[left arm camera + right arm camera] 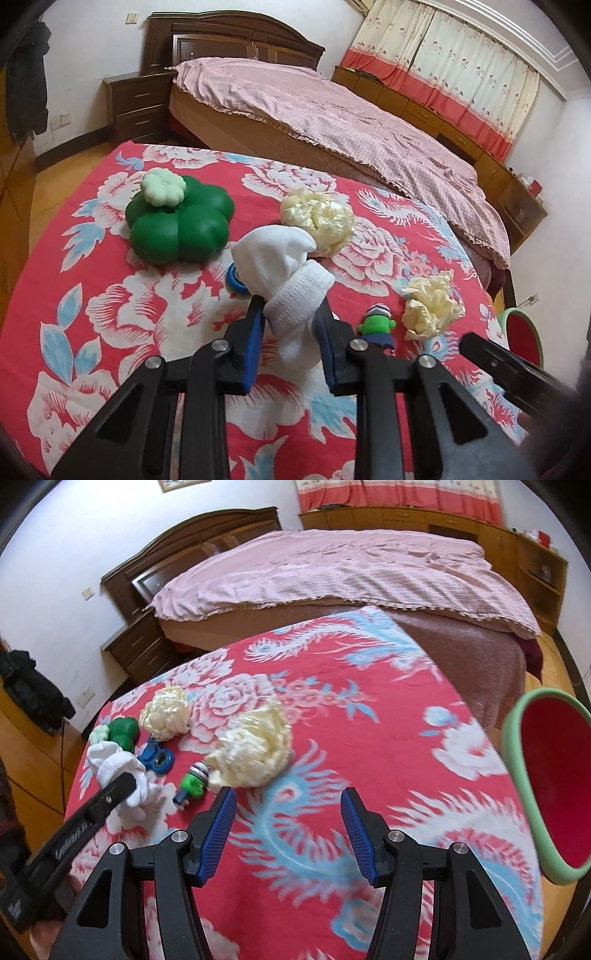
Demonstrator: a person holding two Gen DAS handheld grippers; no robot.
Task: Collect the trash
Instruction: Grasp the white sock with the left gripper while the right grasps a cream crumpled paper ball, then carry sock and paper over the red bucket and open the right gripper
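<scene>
**Sock pinched, paper still on the table**

Bedroom with a pink-covered bed (332, 110) behind a table under a red flowered cloth (110, 295). Farthest left of the near paper wad (251, 753) sits a green clover-shaped toy (177, 225). Next, the left gripper (291, 317) is closed on a white sock (284, 280), lifting it. A second paper wad (166, 712) lies beyond, a small green figure (192, 779) just beside. Right of the wad, the right gripper (288, 805) stands half open, empty. A red bin (550, 786) is far right.

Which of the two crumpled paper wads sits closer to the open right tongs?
The larger paper wad, just beyond the right tongs, beside the small green toy; the smaller wad lies farther back.
</scene>
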